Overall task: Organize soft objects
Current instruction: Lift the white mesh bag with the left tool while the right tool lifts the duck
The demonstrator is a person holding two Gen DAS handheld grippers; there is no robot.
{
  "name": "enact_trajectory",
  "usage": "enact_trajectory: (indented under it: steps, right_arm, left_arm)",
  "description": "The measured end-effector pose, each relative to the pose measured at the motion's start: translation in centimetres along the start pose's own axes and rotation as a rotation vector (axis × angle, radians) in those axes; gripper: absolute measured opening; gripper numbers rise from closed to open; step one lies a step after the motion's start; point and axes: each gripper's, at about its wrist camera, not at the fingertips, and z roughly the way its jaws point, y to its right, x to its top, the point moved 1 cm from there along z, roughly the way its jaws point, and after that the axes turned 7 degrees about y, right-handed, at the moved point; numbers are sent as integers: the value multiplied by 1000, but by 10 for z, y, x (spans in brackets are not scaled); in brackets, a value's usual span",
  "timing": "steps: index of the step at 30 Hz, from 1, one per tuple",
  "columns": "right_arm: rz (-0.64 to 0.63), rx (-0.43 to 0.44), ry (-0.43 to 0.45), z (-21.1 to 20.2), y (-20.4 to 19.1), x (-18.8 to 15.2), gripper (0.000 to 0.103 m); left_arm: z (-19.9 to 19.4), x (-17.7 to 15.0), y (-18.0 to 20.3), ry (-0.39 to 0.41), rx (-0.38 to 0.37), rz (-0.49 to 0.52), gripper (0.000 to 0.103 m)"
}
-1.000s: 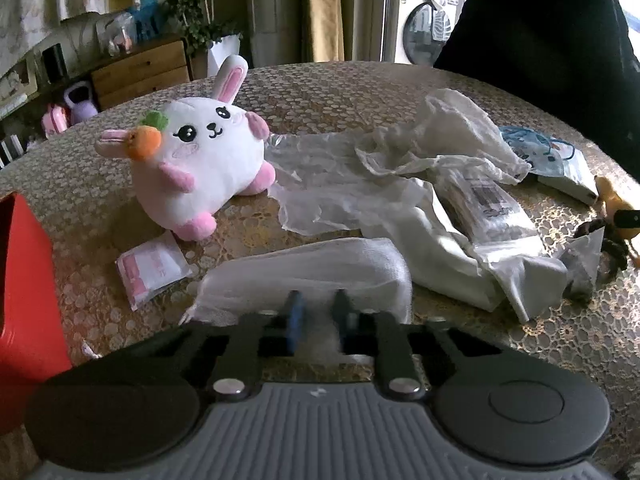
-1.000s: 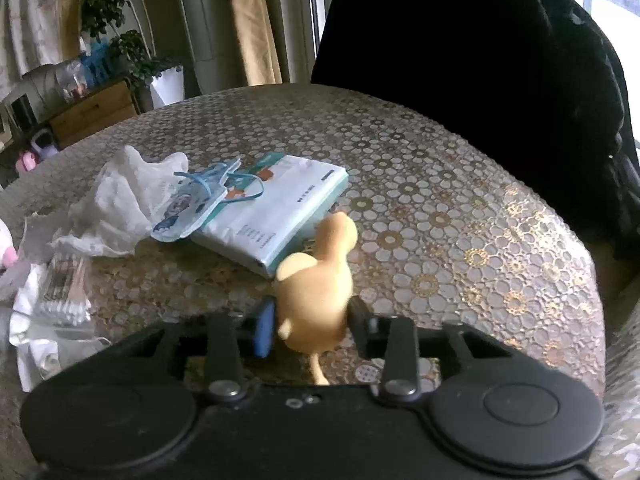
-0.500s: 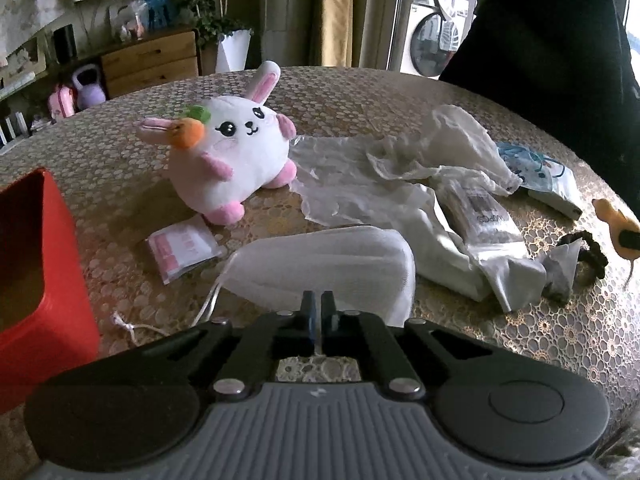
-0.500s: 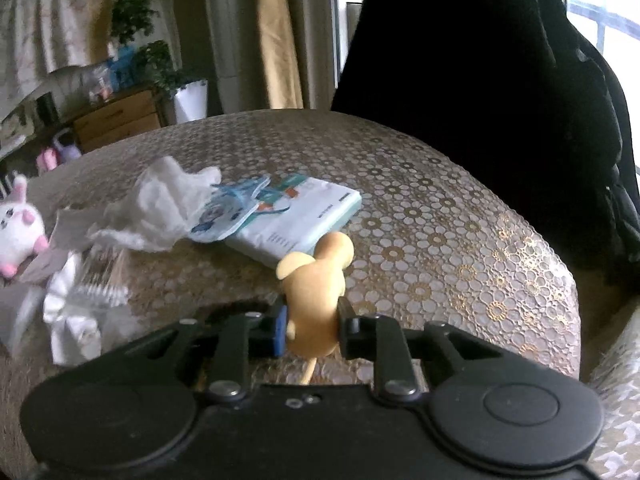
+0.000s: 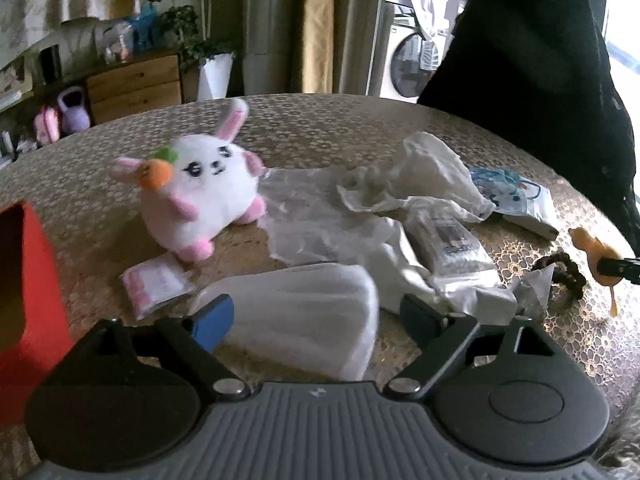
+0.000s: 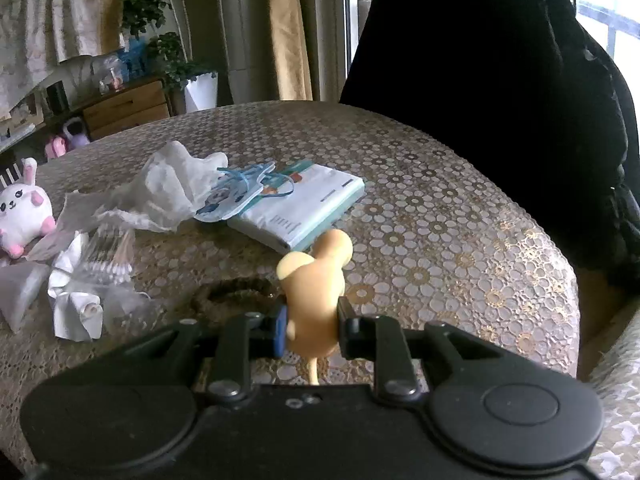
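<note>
Left wrist view: the left gripper (image 5: 316, 314) sits low over the table (image 5: 360, 128), its jaws spread wide on either side of a white gauzy mask (image 5: 304, 316) lying flat; half a second ago they were pinched shut on its near edge. Beyond it sit a round plush bunny (image 5: 200, 196) with a felt carrot, a small pink packet (image 5: 154, 286), crumpled clear plastic (image 5: 400, 200) and a red box (image 5: 28, 280) at the left edge.

Right wrist view: the right gripper (image 6: 310, 330) is level above the table, squeezing a smooth, rubbery yellow duck (image 6: 316, 288) by its body, as before. A dark ring behind it, possibly a hair tie (image 6: 228, 292), is blurred. A flat tissue pack (image 6: 304, 204) lies further back.
</note>
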Motion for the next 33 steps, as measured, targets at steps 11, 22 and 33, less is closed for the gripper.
enact_trajectory:
  steps: [11,22,33]
  right_arm:
    - [-11,11,-27,8,-4,-4,24]
    - [-31,8,-34,9,-10,-7,24]
    - [-50,20,16,-23,-25,3,23]
  left_arm:
    - [40,-14,1,-84,101,7,94]
    - [37,-9,-9,-72,72,-29,36]
    - [14,-1,-27,-21,56,-79,8]
